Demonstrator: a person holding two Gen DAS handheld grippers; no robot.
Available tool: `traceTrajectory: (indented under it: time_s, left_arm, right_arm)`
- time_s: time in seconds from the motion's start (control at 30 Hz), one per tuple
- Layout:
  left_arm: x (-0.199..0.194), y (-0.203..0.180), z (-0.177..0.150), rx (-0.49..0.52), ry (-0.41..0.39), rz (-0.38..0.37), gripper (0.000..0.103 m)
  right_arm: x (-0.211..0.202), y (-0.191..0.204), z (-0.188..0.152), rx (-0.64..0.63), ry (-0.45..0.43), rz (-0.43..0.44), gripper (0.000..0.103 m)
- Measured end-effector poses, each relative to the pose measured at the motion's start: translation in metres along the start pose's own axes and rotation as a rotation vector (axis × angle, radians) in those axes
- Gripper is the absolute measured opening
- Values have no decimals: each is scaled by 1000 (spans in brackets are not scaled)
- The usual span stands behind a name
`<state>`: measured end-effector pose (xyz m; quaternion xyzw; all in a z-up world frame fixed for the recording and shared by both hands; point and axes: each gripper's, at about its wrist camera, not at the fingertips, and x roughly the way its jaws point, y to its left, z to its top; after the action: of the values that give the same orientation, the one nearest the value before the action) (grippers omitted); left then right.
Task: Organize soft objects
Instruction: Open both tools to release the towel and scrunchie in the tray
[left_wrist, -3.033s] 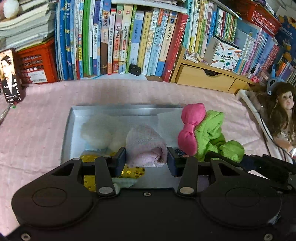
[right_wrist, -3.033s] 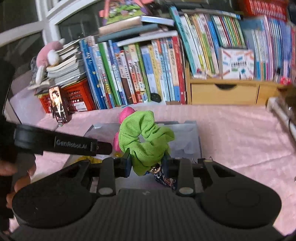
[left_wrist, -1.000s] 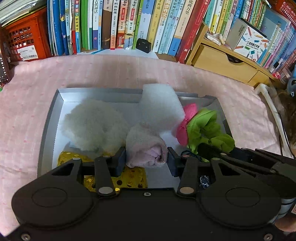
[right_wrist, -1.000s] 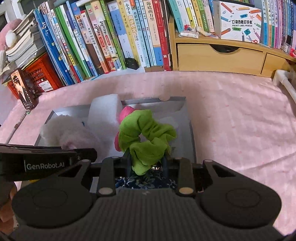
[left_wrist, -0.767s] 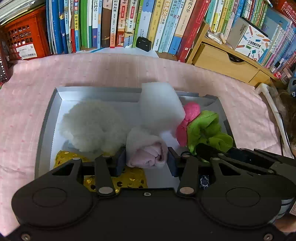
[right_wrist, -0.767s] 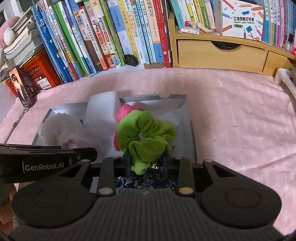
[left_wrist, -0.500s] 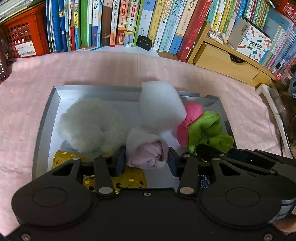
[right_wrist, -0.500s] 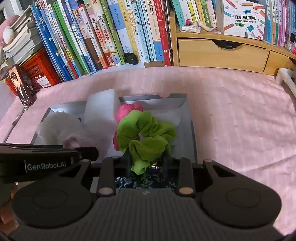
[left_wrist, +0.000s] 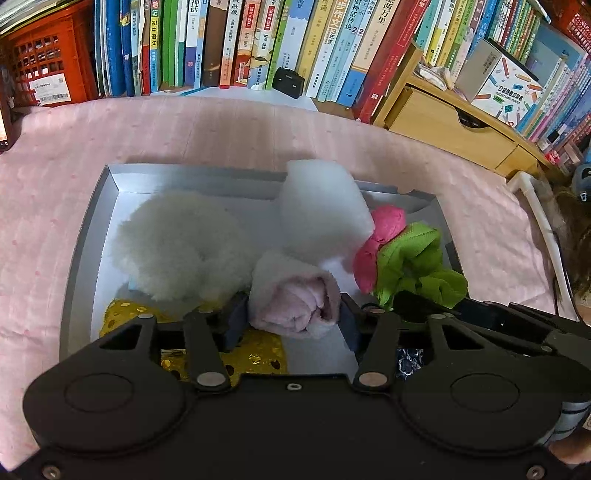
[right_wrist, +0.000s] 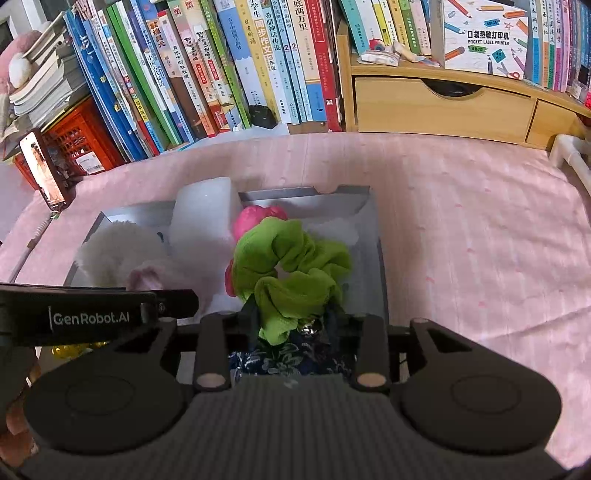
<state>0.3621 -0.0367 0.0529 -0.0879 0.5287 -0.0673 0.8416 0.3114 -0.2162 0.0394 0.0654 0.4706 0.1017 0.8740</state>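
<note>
Going left to right across your shallow grey cardboard tray (left_wrist: 79, 254) on the pink dotted cloth (left_wrist: 44, 192): first there's one fluffy white plush lump (left_wrist: 177, 240) filling the left half, with one gold sequinned piece (left_wrist: 258, 350) lying flat at the near-left corner, partly under your left gripper (left_wrist: 291, 319).

That left gripper has the rolled pale-pink towel (left_wrist: 295, 295) between its fingers. Its jaws have just been opening, and I can't tell if the pads are still pressing on it or just sitting alongside. The roll's long axis runs away from you into the tray, with the spiral end facing the camera.

Behind and just right of the roll, one white foam block (left_wrist: 321, 206) stands tilted, touching the tray's far wall.

Next over, one hot-pink scrunchie (left_wrist: 376, 243) is tucked against the block, and one lime-green scrunchie (right_wrist: 291, 266) is right up against it. Your right gripper (right_wrist: 291, 321) has the green one's lower loop between its fingers, ring standing upright with the hole facing the camera. Those jaws have just been opening too, and the fabric is still between them; pressing or not, can't tell.

Under that gripper there's one dark blue floral fabric piece (right_wrist: 291, 360) at the tray's near-right corner.
</note>
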Motion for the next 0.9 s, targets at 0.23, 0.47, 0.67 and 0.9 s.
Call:
traceTrajectory:
  time_s: [0.23, 0.47, 0.67, 0.9]
  left_arm:
    - [-2, 6, 0, -28, 14, -25, 63]
    - [-9, 8, -1, -35, 17, -17, 72]
    - [-15, 13, -3, -46, 21, -25, 75]
    - [-24, 17, -6, -50, 19, -34, 75]
  right_arm:
    - [-2, -6, -1, 37, -9, 6, 57]
    - [-9, -8, -1, 45, -15, 14, 59]
    - [-15, -5, -2, 44, -20, 14, 63]
    - [-21, -1, -4, 39, -29, 9, 67]
